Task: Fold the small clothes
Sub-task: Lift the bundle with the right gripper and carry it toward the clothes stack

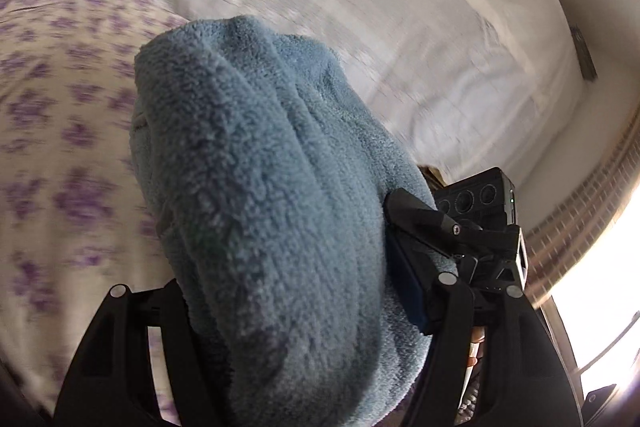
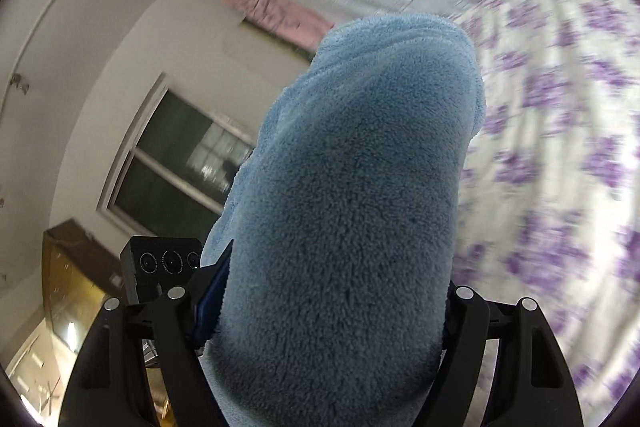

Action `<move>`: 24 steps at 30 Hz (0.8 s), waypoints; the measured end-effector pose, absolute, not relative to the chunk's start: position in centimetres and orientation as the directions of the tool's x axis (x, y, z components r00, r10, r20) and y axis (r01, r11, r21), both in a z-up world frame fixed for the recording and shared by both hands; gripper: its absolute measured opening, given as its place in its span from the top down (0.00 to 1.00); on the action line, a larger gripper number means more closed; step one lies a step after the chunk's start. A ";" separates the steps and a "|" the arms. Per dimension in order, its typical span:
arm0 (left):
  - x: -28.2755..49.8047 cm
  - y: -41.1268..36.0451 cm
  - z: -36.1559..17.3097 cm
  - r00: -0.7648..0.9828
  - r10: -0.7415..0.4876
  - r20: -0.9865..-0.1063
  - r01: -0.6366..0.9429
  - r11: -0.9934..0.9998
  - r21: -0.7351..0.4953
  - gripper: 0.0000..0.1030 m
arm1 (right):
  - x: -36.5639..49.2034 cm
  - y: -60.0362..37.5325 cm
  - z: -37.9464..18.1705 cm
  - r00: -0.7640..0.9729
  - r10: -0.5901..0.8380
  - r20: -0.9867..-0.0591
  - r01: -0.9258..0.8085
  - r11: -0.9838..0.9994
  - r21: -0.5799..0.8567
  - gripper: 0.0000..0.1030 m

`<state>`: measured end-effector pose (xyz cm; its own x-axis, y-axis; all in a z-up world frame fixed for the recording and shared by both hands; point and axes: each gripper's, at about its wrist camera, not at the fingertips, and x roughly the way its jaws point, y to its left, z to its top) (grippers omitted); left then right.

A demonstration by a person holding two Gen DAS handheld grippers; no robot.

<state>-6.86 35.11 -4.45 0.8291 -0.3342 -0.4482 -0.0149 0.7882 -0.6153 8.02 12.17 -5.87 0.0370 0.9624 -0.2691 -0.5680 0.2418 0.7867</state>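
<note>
Behind everything, a bedspread (image 1: 60,131) printed with purple flowers fills the left of the left wrist view and the right of the right wrist view, blurred, with a white quilted sheet (image 1: 360,7) above it. Next in size comes the blue fleece garment (image 2: 352,207), bunched thick and filling the centre of both views, lifted off the bed rather than lying on it. Each gripper pinches a fat roll of it: the left gripper (image 1: 304,307) has the fleece packed between its jaws, and the right gripper (image 2: 332,319) likewise, both standing wide around the bulk. The other tool's camera box shows at the left gripper's right edge, so the two grips sit close together. To fold well, I would keep both pinches firm, keep the edge between them level, and lay it down flat.
</note>
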 end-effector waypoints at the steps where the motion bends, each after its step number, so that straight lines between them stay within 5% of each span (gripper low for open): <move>1: -7.4 36.1 -4.6 0.838 -0.314 -0.447 -0.035 0.785 -0.619 0.36 | 8.0 13.1 -6.1 0.022 0.961 -0.276 -0.574 0.238 0.784 0.23; 8: -8.4 40.3 -8.6 0.847 -0.225 -0.481 -0.177 0.733 -0.656 0.34 | 9.5 19.5 -9.0 -0.050 0.926 -0.373 -0.582 0.277 0.764 0.23; 12: -7.4 41.0 -11.4 0.788 -0.086 -0.610 -0.340 0.764 -0.547 0.31 | 10.9 22.0 -12.8 -0.050 0.890 -0.453 -0.568 0.348 0.746 0.23; 17: -6.6 41.1 -13.3 0.734 0.009 -0.679 -0.432 0.777 -0.457 0.06 | 10.9 21.4 -14.4 -0.028 0.904 -0.427 -0.568 0.337 0.750 0.26; 24: -8.3 40.0 -12.7 0.741 0.065 -0.669 -0.463 0.771 -0.438 0.05 | 7.5 18.9 -12.2 0.162 0.851 -0.499 -0.612 0.483 0.626 0.24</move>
<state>-8.30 39.96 -12.65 0.7408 0.0650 -0.6686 -0.4628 0.7708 -0.4378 7.49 18.92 -12.24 0.1619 0.8513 -0.4990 -0.6121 0.4833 0.6259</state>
